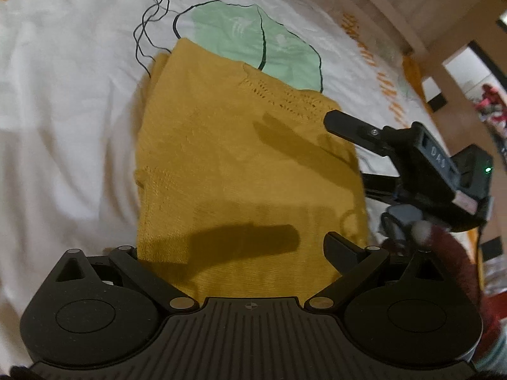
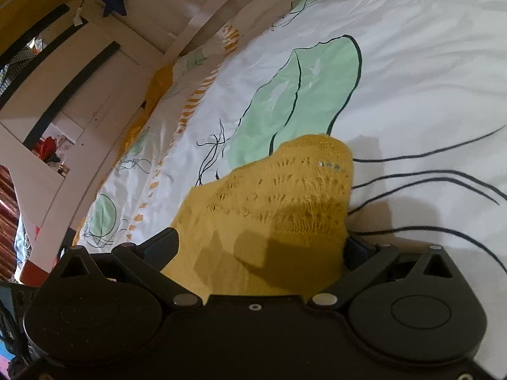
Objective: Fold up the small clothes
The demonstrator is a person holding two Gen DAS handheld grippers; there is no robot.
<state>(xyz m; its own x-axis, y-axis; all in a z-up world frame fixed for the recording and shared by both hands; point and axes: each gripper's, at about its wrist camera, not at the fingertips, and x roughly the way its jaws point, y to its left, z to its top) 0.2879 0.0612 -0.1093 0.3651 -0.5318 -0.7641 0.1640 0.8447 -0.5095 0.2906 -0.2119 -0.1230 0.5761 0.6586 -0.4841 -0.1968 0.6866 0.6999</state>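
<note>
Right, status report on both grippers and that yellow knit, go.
Left gripper open above the folded mustard-yellow knitted garment. Right gripper open, knit bunched between its fingers. Garment lies on white leaf-print bedsheet. Nothing in the way.

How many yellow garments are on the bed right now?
1: the mustard knit garment lies folded on the white printed bedsheet, between both grippers. More may lie out of view.

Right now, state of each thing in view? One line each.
yellow knit garment: folded into a rough rectangle, flat on the bedsheet, one corner lifted.
left tongs: open, spread wide over the garment's near edge, nothing gripped.
right tongs: open, fingers on either side of a raised, bunched corner of the garment.
bedsheet: spread out, lightly wrinkled, under the garment.
</note>
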